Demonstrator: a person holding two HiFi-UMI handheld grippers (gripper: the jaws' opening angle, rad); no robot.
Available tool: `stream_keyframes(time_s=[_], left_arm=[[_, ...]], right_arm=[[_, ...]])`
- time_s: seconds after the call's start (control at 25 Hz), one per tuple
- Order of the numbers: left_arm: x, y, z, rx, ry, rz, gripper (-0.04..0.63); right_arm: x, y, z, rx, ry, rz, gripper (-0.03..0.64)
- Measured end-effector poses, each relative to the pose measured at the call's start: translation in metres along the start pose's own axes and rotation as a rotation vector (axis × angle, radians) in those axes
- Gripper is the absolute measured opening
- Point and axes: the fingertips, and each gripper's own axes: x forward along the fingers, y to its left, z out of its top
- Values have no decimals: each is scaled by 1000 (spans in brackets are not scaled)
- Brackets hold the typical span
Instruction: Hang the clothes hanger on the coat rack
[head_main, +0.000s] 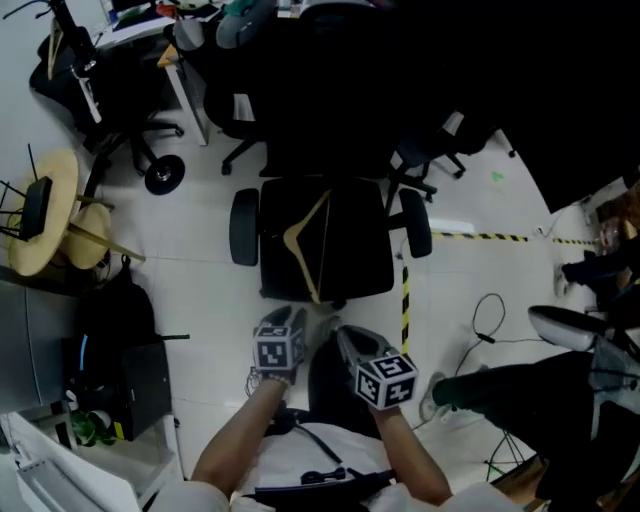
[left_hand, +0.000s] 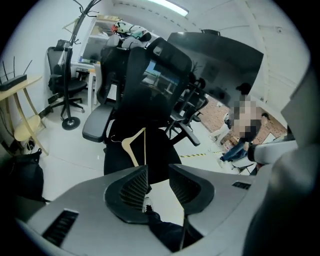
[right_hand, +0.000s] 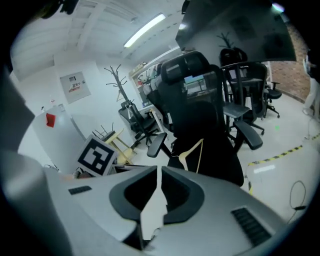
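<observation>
White office floor carried a black swivel chair (head_main: 355, 255) with the pale wooden clothes hanger (head_main: 306, 215) lying on its seat, well apart from the dark branched coat rack (left_hand: 66, 80), so lifting and hanging apparently remained; left tool (left_hand: 159, 172) released and empty, right tool (right_hand: 159, 172) clenched on nothing.

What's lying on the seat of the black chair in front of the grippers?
A wooden hanger lies flat on the seat. Nothing else shows on it. The hanger's hook is hard to make out against the dark fabric, and the backrest's shadow hides the seat's rear edge.
</observation>
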Motion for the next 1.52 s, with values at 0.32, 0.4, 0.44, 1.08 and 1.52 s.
stream_keyframes(time_s=[0.32, 0.4, 0.44, 1.08, 1.52], left_arm=[[127, 52, 20, -102, 69, 226, 198], [156, 65, 18, -129, 95, 278, 199], [169, 71, 16, -139, 110, 299, 200], [296, 132, 1, -180, 210, 470, 215], [322, 159, -8, -171, 276, 578, 213]], right_arm=[[59, -88, 31, -56, 98, 100, 43], [69, -113, 32, -51, 124, 106, 43], [74, -125, 32, -49, 137, 106, 43], [175, -196, 66, -18, 195, 193, 43], [196, -219, 44, 37, 263, 205, 43]])
